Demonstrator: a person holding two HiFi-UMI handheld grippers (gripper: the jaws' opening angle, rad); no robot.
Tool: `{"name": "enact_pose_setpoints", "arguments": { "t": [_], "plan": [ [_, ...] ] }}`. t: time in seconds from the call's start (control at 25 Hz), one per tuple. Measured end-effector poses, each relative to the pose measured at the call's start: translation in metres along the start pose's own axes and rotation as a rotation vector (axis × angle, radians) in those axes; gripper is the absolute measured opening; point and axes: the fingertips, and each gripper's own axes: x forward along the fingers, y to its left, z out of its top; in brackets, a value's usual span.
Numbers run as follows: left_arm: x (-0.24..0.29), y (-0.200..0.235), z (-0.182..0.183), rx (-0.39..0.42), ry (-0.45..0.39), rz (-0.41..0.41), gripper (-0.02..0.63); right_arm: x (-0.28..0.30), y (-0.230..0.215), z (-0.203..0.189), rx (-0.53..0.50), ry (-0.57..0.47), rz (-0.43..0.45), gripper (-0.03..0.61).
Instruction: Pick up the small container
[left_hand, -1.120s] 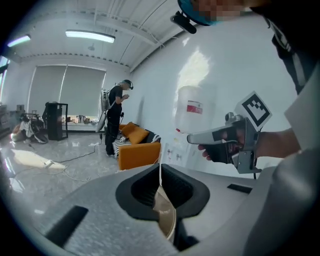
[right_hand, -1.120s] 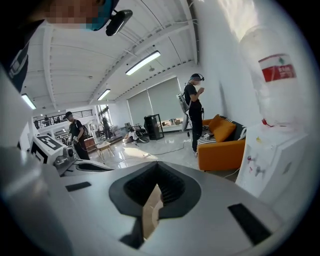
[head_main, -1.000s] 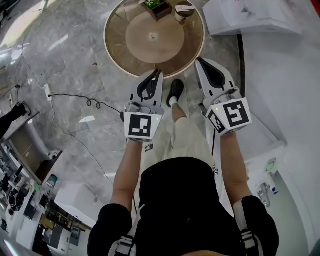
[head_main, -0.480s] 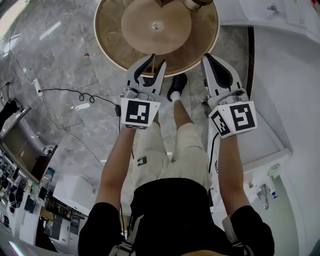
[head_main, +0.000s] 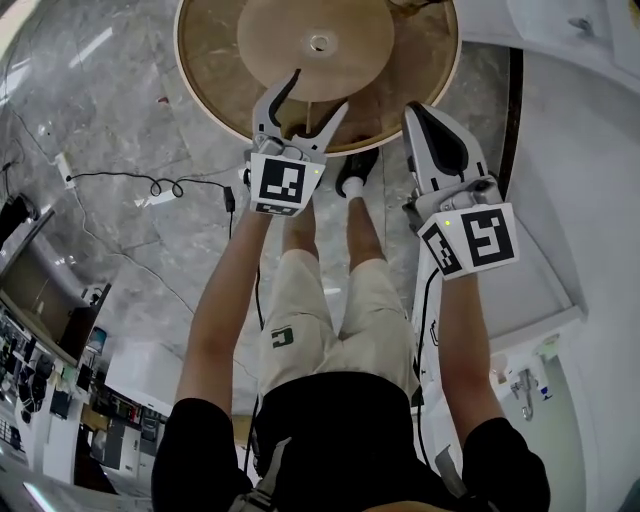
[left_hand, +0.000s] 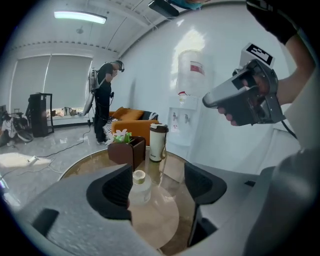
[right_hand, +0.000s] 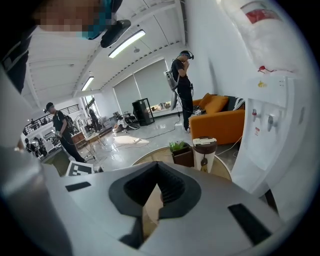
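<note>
The small container (left_hand: 138, 183) is a clear jar with a beige cap. It stands at the middle of the round wooden table (left_hand: 172, 172) and shows from above as a small ring (head_main: 319, 42). My left gripper (head_main: 320, 90) reaches over the table's near edge. Its jaws are opening, with nothing between the pads. In the left gripper view (left_hand: 157, 185) the jar stands just ahead, near the left pad and apart from it. My right gripper (head_main: 418, 110) hangs shut and empty short of the table, off to the right (right_hand: 159, 193).
A brown box with a plant (left_hand: 127, 150) and a white tumbler with a dark lid (left_hand: 158, 142) stand on the table's far side. A white water dispenser (right_hand: 272, 150) is at the right and an orange sofa (right_hand: 222, 122) beyond. Cables (head_main: 150, 185) lie on the marble floor.
The person has stepped closer to the table. My left gripper has gone forward over the table's edge and its jaws have spread from shut to wide. The right gripper stays shut.
</note>
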Motion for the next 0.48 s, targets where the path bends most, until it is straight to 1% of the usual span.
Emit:
{"name": "enact_pose_setpoints", "arguments": {
  "t": [0.16,0.24,0.4,0.48],
  "plan": [
    [0.026,0.02,-0.024,-0.049,0.02,0.035,0.347,0.013,-0.007,-0.001,0.0,0.012,-0.005,0.003],
    [0.036,0.024,-0.033,-0.068,0.032,0.052,0.351,0.013,-0.01,-0.002,0.0,0.016,-0.007,0.003],
    [0.056,0.033,-0.053,-0.049,0.06,0.06,0.354,0.015,-0.016,-0.004,0.014,0.022,-0.011,0.003],
    [0.063,0.039,-0.064,-0.043,0.075,0.077,0.354,0.016,-0.018,-0.008,0.025,0.028,-0.014,0.003]
  ]
}}
